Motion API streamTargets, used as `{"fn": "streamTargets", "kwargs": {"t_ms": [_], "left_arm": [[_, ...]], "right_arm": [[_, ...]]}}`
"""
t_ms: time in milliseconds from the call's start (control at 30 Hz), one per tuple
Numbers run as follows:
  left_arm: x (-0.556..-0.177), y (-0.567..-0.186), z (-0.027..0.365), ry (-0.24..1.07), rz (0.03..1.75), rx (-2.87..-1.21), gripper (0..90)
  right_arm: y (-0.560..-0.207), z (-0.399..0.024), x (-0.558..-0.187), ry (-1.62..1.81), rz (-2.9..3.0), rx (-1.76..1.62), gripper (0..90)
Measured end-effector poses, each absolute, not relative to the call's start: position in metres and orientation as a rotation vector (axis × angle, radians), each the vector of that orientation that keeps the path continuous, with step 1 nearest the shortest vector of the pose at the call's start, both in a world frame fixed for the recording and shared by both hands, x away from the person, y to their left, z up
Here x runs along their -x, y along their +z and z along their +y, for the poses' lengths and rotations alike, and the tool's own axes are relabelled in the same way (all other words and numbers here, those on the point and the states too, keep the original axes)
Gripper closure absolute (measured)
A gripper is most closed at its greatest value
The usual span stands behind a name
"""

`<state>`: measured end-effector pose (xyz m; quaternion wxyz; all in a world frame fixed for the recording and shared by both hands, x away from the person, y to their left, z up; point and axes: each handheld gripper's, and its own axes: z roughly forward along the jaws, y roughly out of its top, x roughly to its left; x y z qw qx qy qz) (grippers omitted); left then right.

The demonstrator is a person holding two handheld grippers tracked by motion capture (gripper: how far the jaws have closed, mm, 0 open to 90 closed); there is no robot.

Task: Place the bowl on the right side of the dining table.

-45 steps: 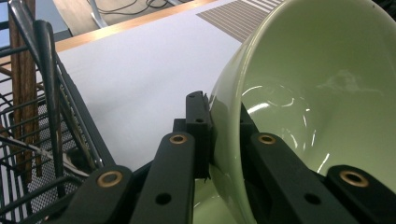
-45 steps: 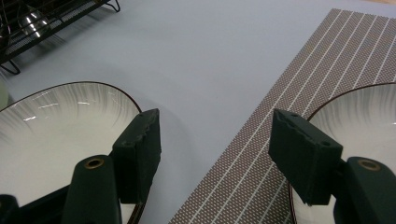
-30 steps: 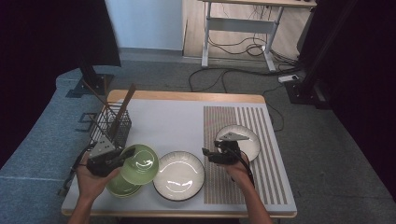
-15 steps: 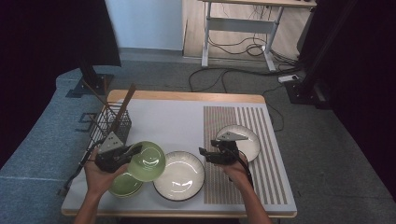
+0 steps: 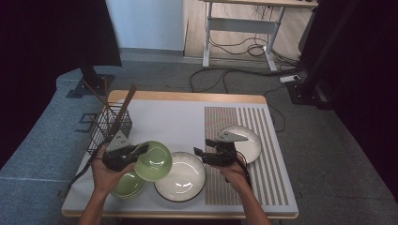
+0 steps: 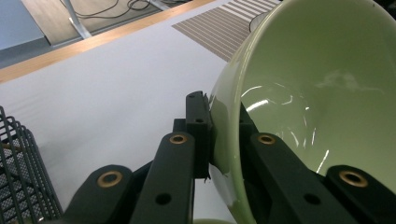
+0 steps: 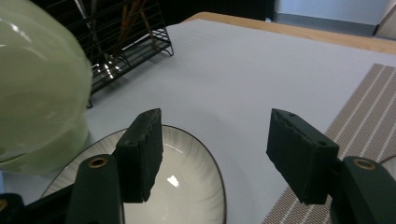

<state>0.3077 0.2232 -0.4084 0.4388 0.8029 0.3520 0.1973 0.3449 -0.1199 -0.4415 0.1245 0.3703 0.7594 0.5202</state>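
A green bowl (image 5: 153, 161) is held off the table by the left gripper (image 5: 123, 155), its rim wall clamped between the two black jaws: in the left gripper view one jaw is pressed against the outer wall of the green bowl (image 6: 322, 93) and the other lies against the glossy inner wall, so the rim is pinched between the pads. The bowl is tilted, its mouth turned up and away from the left hand (image 5: 107, 172), and it is seen just left of the white ribbed bowl (image 5: 180, 176), overlapping that bowl's left edge in the high view. Directly left of the white ribbed bowl, under the raised bowl, a second green bowl (image 5: 126, 185) rests on the pale mat (image 5: 173, 122). The right gripper (image 5: 202, 154) is held just above the right rim of the white ribbed bowl, its jaws standing wide apart with nothing between them; through the gap in the right gripper view the white ribbed bowl (image 7: 187, 186) and bare mat are seen. A white plate (image 5: 248, 143) lies to the right of the white ribbed bowl on the striped placemat (image 5: 263, 187), and a black wire rack (image 5: 107, 129) holding utensils stands well to its upper left.
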Motion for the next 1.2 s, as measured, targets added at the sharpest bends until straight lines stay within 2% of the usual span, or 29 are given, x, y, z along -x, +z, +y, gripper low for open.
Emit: {"fn": "streamTargets", "kwargs": {"t_ms": [600, 1200], "left_arm": [[-0.315, -0.41, 0.209, 0.482, 0.849, -2.029, 83.7], [-0.321, -0.417, 0.201, 0.459, 0.844, -2.048, 83.7]], "right_arm": [[-0.431, -0.118, -0.331, 1.548, 2.215, -1.038, 38.6], [-0.418, -0.099, -0.315, 1.58, 2.234, -0.959, 39.7]]}}
